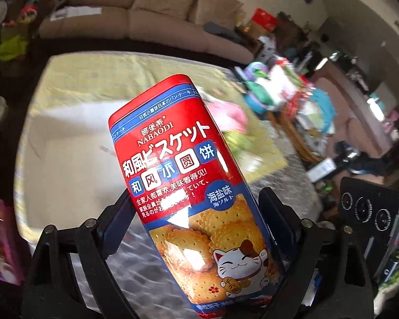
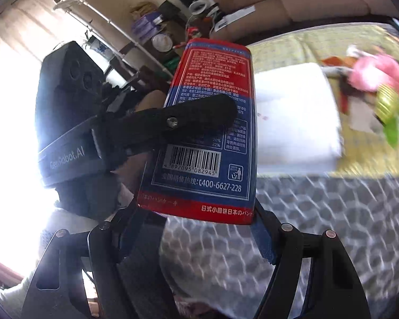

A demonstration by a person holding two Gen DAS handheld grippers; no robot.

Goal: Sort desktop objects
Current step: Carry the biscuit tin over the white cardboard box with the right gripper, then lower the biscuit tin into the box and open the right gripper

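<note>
Both sets of jaws are gripping the biscuit box: left gripper across its lower half, right gripper clamping the opposite end. The box is hanging well above the surface. Judgement: light, stiff, glossy card, likely slippery and crushable; hold flat faces gently.
</note>
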